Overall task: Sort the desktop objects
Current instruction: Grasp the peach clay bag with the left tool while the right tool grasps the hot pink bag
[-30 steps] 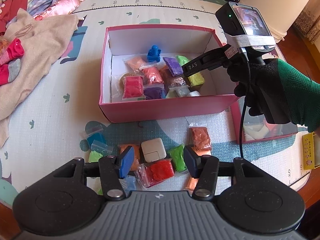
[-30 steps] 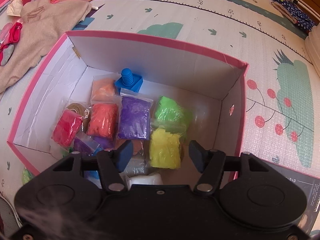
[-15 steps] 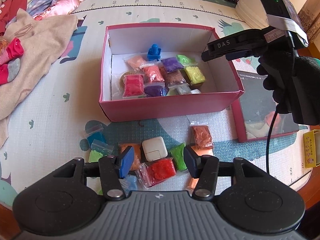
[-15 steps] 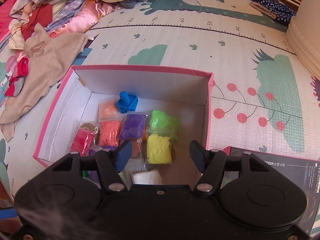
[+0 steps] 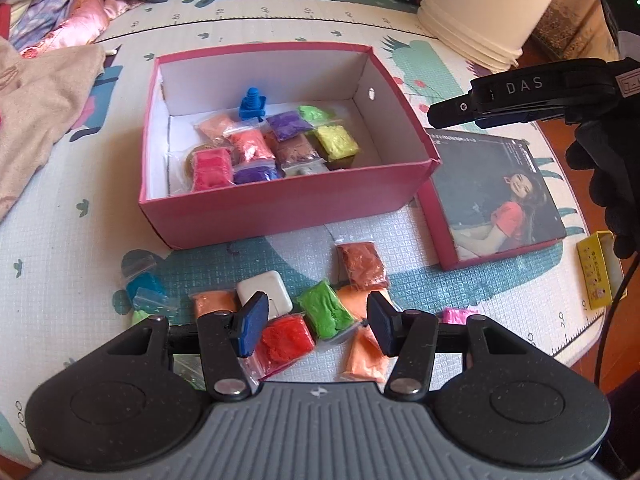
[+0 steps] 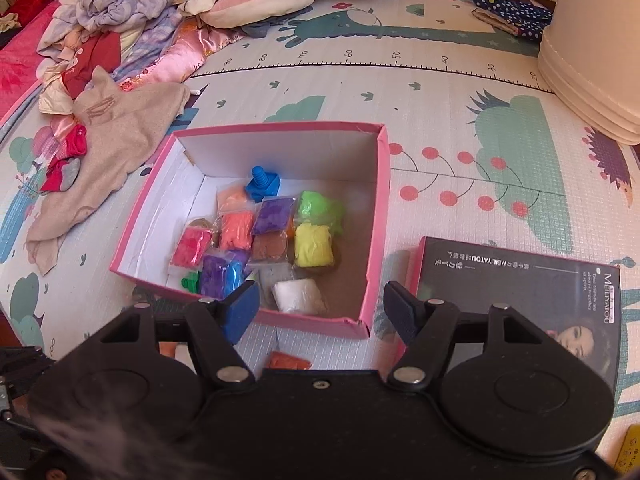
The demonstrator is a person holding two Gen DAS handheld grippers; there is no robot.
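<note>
An open pink box [image 5: 280,210] [image 6: 376,220] holds several coloured clay bags and a blue bolt [image 5: 252,103] [image 6: 262,184]. In front of it, loose on the mat, lie a red bag [image 5: 286,340], a green bag [image 5: 326,312], a brown bag [image 5: 362,262], orange bags [image 5: 366,358] and a white square block [image 5: 268,290]. My left gripper [image 5: 316,326] is open and empty, low over the red and green bags. My right gripper [image 6: 318,314] is open and empty, raised above the box's near right corner; it shows in the left wrist view [image 5: 520,98] to the right of the box.
The box lid [image 5: 496,200] [image 6: 520,300] lies right of the box. A yellow card [image 5: 596,272] lies near the mat's right edge. Blue bags [image 5: 142,284] lie left of the pile. Clothes [image 6: 108,120] are heaped at the left. A cream tub [image 5: 492,4] stands at the back right.
My right gripper has pulled back out of the box, up and to the right, empty. The yellow bag stays in the box. My left gripper has barely moved.
</note>
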